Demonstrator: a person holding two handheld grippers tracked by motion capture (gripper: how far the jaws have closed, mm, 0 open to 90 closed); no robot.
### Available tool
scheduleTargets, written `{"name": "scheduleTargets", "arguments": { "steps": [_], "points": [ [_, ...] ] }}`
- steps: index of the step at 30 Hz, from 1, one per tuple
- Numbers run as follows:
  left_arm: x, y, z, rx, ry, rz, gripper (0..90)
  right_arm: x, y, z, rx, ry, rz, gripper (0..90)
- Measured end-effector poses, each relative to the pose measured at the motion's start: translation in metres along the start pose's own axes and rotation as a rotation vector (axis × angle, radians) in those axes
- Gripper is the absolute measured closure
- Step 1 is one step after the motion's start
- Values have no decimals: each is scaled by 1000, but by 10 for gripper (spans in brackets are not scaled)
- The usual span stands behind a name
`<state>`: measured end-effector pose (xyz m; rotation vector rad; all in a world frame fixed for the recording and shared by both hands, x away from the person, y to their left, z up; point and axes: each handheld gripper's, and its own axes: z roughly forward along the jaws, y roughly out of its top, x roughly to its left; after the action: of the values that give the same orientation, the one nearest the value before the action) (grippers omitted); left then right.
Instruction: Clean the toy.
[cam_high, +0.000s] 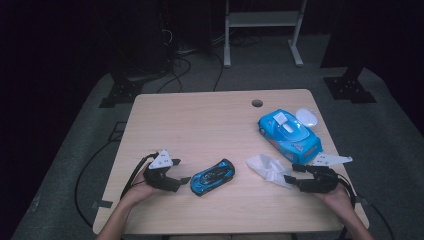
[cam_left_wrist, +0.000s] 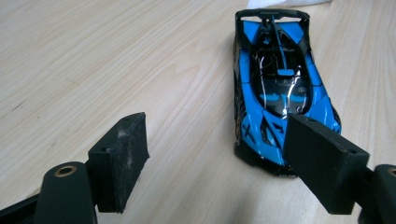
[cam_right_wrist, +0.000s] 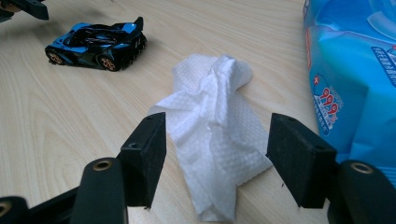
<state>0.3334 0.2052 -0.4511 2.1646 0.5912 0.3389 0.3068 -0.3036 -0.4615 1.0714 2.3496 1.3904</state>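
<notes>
Left gripper (cam_high: 184, 181) sits released beside the toy car (cam_high: 213, 176) on the table (cam_high: 200, 120); right gripper (cam_high: 289, 178) gapes around the wipe (cam_high: 267, 168), not pressing.

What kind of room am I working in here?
Probably a lab or recording setup: a bare wooden table on grey carpet, dark surroundings, loose cables and a white frame behind it.

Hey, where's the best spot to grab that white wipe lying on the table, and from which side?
Take the wipe at its raised crumpled ridge near the middle, probably coming from the near end where the right tool already straddles it with open jaws. The folds stand up there, giving the pads something to pinch; the flat edges lie against the table.
</notes>
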Motion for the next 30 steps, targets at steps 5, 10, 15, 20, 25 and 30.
{"name": "scheduleTargets", "arguments": {
  "steps": [5, 10, 15, 20, 25, 30],
  "points": [
    [1, -4, -2, 7, 3, -4, 208, 0, 0, 1, -3, 2, 4, 360],
    [1, -9, -6, 3, 15, -14, 198, 3, 0, 2, -4, 8, -6, 343],
    [2, -16, -11, 7, 20, -32, 195, 4, -1, 3, -9, 9, -6, 339],
    [4, -20, -15, 10, 31, -42, 192, 4, -1, 3, -6, 7, -2, 333],
    [5, -23, -21, 16, 43, -46, 190, 3, -2, 2, -7, 5, -1, 331],
    [6, -27, -27, 19, 54, -50, 188, 3, -2, 1, -9, 2, 1, 327]
  ]
}}
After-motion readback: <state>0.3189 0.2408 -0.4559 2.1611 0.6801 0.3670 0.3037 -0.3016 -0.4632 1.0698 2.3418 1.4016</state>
